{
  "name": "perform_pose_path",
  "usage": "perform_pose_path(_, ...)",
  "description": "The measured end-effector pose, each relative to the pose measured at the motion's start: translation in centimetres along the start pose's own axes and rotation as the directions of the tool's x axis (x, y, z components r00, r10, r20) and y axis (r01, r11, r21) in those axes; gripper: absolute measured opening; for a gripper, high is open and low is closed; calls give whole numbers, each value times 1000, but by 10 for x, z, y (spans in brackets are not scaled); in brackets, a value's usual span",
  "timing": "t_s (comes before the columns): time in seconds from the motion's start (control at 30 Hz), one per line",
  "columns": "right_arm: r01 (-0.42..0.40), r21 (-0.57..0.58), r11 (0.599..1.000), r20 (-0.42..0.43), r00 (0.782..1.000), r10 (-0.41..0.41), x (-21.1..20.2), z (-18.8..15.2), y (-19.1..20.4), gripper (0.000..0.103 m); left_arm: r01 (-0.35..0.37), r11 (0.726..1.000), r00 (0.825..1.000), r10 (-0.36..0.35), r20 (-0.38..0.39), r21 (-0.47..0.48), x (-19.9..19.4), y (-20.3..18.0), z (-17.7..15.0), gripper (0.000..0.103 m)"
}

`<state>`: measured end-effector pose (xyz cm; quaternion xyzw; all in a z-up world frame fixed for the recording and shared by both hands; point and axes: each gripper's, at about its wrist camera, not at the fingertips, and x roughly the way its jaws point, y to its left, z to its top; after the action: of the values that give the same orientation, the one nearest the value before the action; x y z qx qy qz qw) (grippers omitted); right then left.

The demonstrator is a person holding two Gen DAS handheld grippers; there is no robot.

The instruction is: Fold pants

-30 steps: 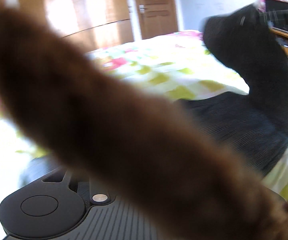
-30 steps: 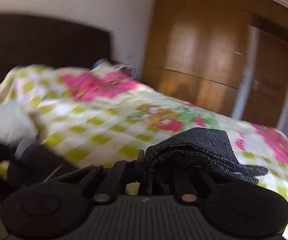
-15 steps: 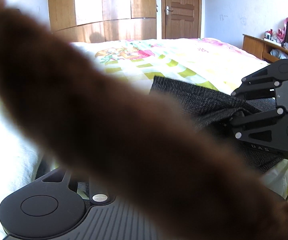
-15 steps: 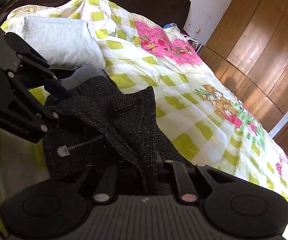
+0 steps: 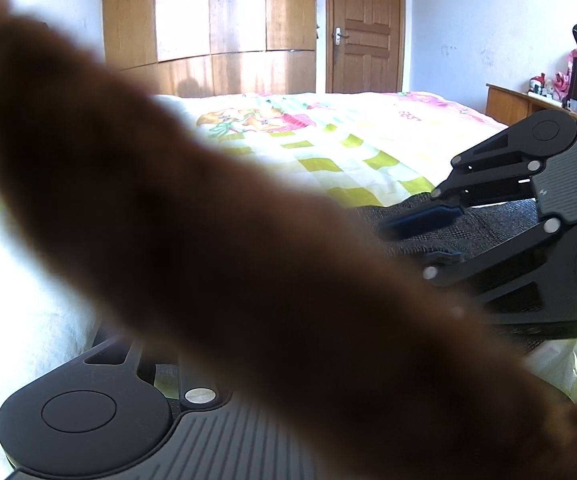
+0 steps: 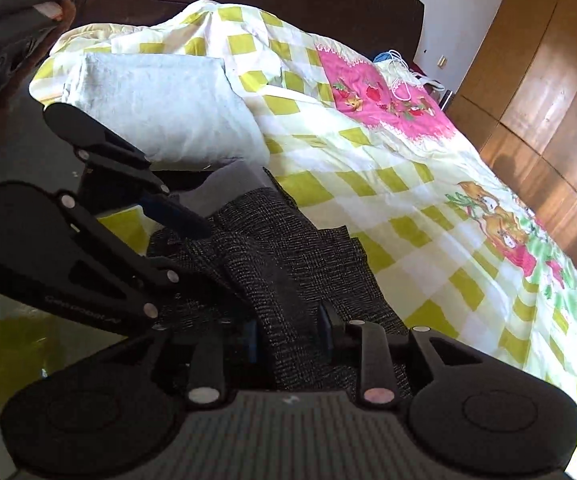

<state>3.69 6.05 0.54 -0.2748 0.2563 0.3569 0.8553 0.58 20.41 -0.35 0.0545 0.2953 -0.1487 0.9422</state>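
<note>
Left wrist view: a blurred brown sleeve (image 5: 228,248) crosses most of the picture and hides the left tool's own fingers. The right tool (image 5: 428,236) shows at the right edge, low over the pants (image 5: 488,228), which lie on the bed (image 5: 348,152); only a dark grey strip of cloth is visible.

Right wrist view: the pants (image 6: 288,248) lie bunched in a doubled heap on the near edge of the bed (image 6: 428,200), below a white pillow (image 6: 160,104). The right tool (image 6: 288,332) has its jaws opening; a fold of cloth runs up between its fingers, and the pads appear to stand clear of it on both sides. The left tool (image 6: 184,236) comes in from the left, its fingers partly apart at the heap's far side; whether they pinch cloth cannot be told.

One fold seems laid down and is being let go. The heap looks loose and uneven, so smoothing and probably another fold remain
</note>
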Motion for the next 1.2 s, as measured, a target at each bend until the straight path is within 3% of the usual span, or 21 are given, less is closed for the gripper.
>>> perform_pose_path(0.27, -127, 123, 984, 18, 992, 126, -20, 4, -14, 42, 9, 1000, 999, -9, -32, 4, 7, 6, -6, 45)
perform_pose_path(0.33, -122, 159, 980, 6, 992, 123, -13, 5, -15, 32, 8, 1000, 999, -8, -38, 0, 8, 6, -9, 45)
perform_pose_path(0.47, -139, 244, 960, -6, 989, 144, -2, 9, -18, 30, 7, 1000, 999, -7, -37, -2, 8, 6, -9, 45)
perform_pose_path(0.57, -61, 174, 983, -22, 998, 65, 6, 11, -7, 30, 10, 1000, 999, -10, -41, 0, 10, 5, -10, 45)
perform_pose_path(0.63, -59, 142, 988, -35, 997, 64, 13, 10, 1, 29, 11, 1000, 999, -11, -40, -1, 11, 5, -10, 45)
perform_pose_path(0.7, -40, 161, 986, -28, 999, 45, 12, 9, 2, 20, 13, 1000, 999, -13, -35, -6, 10, 4, -10, 45)
perform_pose_path(0.87, 33, 316, 948, 108, 992, -71, -21, 28, -22, 20, 18, 1000, 999, -18, -32, -3, 7, 3, -12, 45)
perform_pose_path(0.93, 32, 314, 949, 160, 983, -85, -27, 37, -23, 20, 21, 1000, 999, -21, -35, -7, 8, 3, -12, 45)
perform_pose_path(1.1, -45, 176, 983, 73, 997, 33, 15, 28, 14, 20, 20, 1000, 999, -21, -41, -11, 8, 4, -14, 45)
perform_pose_path(1.2, -82, 184, 980, 20, 997, 80, 31, 15, 20, 24, 17, 1000, 998, -16, -53, 4, 6, 1, -16, 45)
